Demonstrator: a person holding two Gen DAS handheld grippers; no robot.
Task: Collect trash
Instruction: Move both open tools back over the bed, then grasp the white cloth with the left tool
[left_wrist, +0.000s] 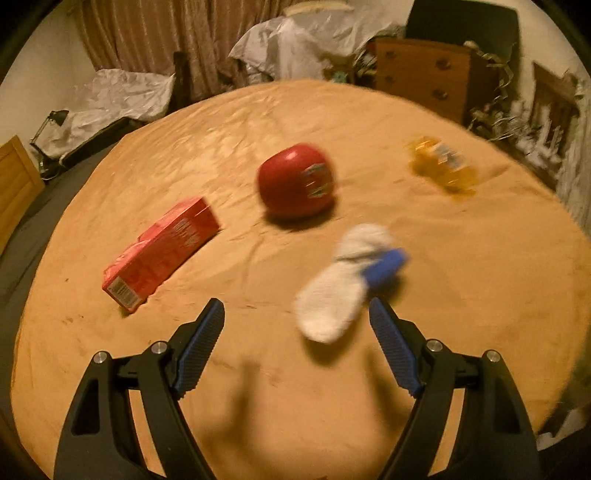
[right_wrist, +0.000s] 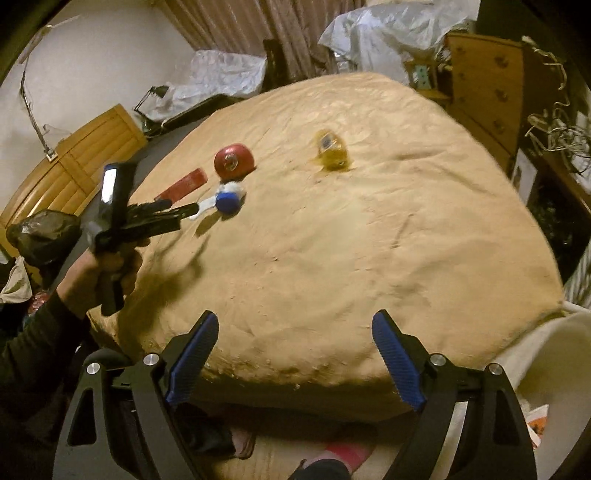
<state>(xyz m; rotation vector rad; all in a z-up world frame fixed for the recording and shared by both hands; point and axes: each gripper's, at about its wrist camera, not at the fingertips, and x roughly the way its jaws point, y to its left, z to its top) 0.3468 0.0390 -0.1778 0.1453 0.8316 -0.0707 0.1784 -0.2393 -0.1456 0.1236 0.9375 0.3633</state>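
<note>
Left tool (left_wrist: 295, 314), lower middle of its own frame: jaws spread wide, nothing between the blue pads, tilted down at the surface as for a coming pick. Seen again at left of the right wrist frame (right_wrist: 184, 212), carried in a person's hand (right_wrist: 107, 266) with a dark sleeve behind it, its tip just beside the bottle. Right tool (right_wrist: 295, 328), bottom of its frame: jaws wide and empty, hanging off the near edge of the bed, well apart from every item, so presumably in reserve. Bed (left_wrist: 332, 387): a tan cover spread over it, serving as the work surface; all items lie loose on it, scattered as litter would be. Item one, white bottle with blue cap (left_wrist: 351, 273), centre right of the left wrist frame, lying on its side just ahead of the left tool's right pad, apart from it; likely the first pick, being nearest. Item two, red carton (left_wrist: 162, 254), left of centre, on its side with barcode end toward the viewer. Item three, red round container (left_wrist: 295, 181), centre, beyond the bottle. Item four, crumpled yellow wrapper (left_wrist: 443, 168), upper right, farthest off. All blurred. No bin or bag for the trash can be made out with certainty.
</note>
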